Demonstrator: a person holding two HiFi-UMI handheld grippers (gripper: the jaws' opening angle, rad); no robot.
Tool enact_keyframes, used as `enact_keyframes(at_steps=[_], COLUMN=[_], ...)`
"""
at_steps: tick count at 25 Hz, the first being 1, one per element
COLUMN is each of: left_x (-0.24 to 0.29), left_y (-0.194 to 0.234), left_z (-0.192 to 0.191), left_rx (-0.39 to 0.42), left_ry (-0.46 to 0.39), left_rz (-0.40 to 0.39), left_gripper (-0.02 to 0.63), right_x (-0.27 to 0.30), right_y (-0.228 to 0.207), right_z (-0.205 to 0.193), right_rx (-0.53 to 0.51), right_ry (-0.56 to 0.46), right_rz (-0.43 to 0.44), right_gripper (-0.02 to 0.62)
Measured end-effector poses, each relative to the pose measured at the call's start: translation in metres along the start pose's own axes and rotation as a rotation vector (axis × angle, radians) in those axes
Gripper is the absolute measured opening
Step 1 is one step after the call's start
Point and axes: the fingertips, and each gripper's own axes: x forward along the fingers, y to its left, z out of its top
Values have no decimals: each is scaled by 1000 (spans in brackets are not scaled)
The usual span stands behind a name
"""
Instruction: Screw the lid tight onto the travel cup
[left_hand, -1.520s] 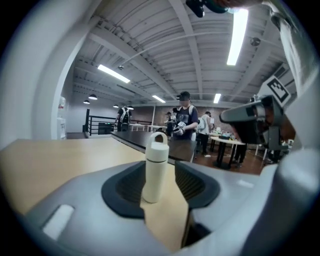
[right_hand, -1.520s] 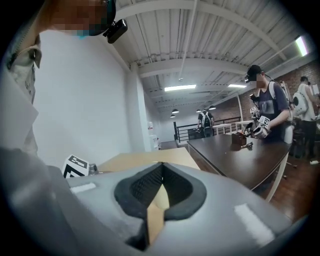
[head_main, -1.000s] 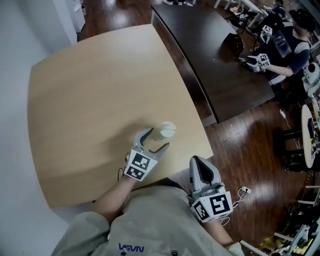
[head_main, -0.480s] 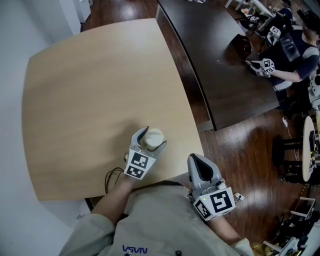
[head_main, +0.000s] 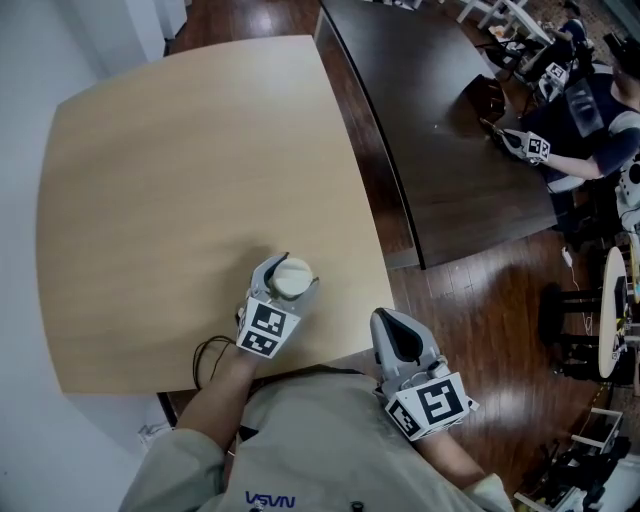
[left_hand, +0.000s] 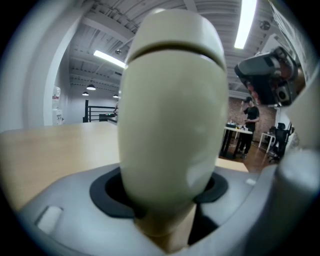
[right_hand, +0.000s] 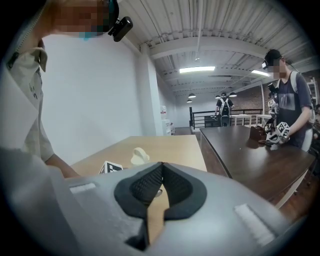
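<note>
Your left tongs (head_main: 292, 272) had just been closing onto the travel cup (head_main: 294, 279), right tongs (head_main: 390, 322) shut empty; a loose hold could have let it spin.

The cup (head_main: 293, 279) is cream. The table (head_main: 180, 170) under it is pale wood; the next table (head_main: 450, 140) is dark brown. The left gripper (head_main: 290, 272) and right gripper (head_main: 390, 320) are grey, with black-and-white square markers.
</note>
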Motion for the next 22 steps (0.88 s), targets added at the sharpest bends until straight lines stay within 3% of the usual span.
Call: enact_keyframes(at_steps=[6, 16, 19, 22], left_x=[-24, -99, -122, -144], left_y=[-4, -17, -24, -32], left_z=[6, 54, 64, 70], left_rx=[-24, -60, -91, -124], left_ry=[77, 117, 135, 153], left_rz=[-57, -208, -251, -306], left_gripper=[324, 324, 324, 324], right_x=[4, 17, 23, 30], right_y=[3, 22, 34, 55], right_z=[7, 32, 42, 58], right_rx=[32, 82, 83, 77], right_ry=[-54, -168, -192, -213], right_rz=[25, 112, 178, 317], right_gripper=[-3, -3, -2, -2])
